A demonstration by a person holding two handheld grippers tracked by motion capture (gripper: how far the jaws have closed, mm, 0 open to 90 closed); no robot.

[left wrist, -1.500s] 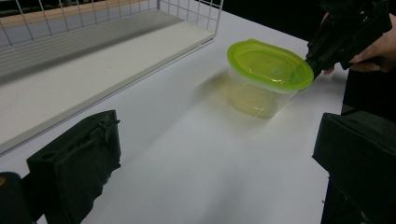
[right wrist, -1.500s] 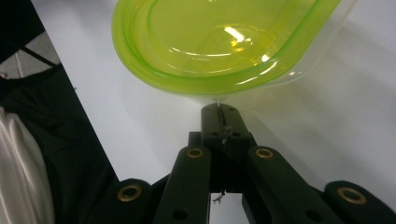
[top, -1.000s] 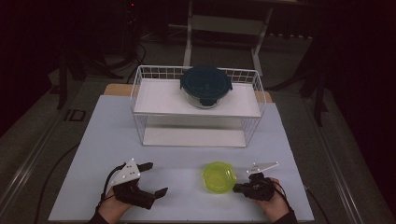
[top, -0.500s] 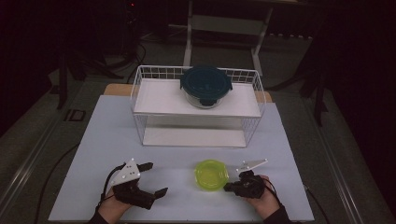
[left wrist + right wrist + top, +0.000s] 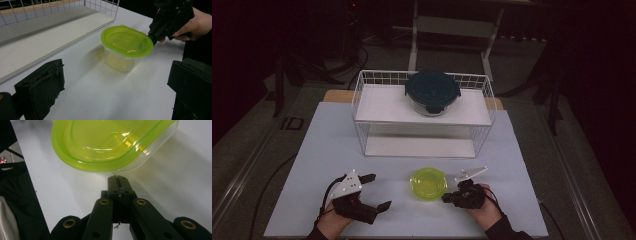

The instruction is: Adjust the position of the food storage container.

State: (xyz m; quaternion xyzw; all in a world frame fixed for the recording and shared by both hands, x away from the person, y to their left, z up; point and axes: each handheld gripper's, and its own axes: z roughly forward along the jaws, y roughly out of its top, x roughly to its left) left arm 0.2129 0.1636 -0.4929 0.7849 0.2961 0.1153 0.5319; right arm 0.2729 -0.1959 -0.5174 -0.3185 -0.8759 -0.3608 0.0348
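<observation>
**Q:** What just changed?

**A:** I've nudged the green-lidded tub (image 5: 428, 183) leftward across the table (image 5: 327, 145) with my right gripper (image 5: 448, 199), jaws pressed together, tip against its wall. My left gripper (image 5: 379, 191) waits, gaping wide, so handoff looks close.

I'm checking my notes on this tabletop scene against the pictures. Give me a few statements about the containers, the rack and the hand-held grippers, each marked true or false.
1. The green-lidded container stands on the white table, in front of the wire rack. True.
2. The dark-lidded bowl sits on the rack's lower shelf. False: it sits on the upper shelf.
3. The right hand-held gripper has its jaws closed together, their tips at the green-lidded container's edge. True.
4. The left hand-held gripper is clamped on the green lid. False: its jaws stand open and apart from the container.
5. The green lid lies beside its container. False: it is on the container.
</observation>
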